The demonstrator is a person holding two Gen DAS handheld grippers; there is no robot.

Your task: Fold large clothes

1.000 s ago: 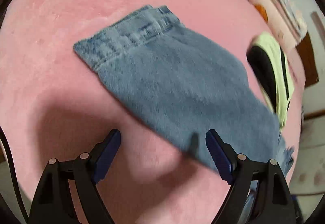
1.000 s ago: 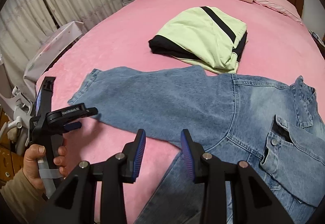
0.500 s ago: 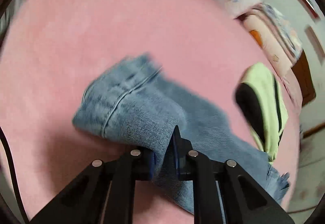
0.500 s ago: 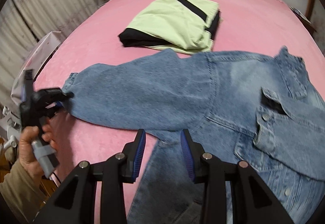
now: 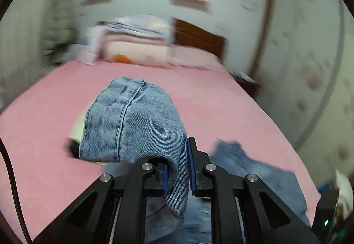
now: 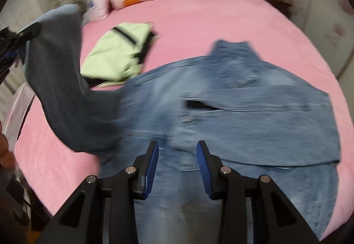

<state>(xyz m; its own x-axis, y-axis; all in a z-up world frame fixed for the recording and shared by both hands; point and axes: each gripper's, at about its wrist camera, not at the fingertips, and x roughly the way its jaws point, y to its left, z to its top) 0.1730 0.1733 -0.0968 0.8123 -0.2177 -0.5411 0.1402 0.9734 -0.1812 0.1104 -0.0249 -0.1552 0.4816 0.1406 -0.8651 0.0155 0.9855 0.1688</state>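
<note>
The left tool [image 5: 177, 171] pinches the jacket's [image 6: 254, 107] sleeve [image 5: 132, 124] above the bed [image 6: 199, 18] – blur smears detail – while the right tool [image 6: 177, 164] hovers open over denim that half hides a green garment [image 6: 117, 54].

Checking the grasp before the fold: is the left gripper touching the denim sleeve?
Touching. The left wrist view shows the denim sleeve pinched between the blue pads of the left gripper, cuff end draped forward over them.

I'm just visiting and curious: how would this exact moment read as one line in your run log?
step: sleeve fold | left gripper: shut on denim sleeve, lifted off pink bed | right gripper: open over denim jacket | green garment: folded, beside jacket
</note>
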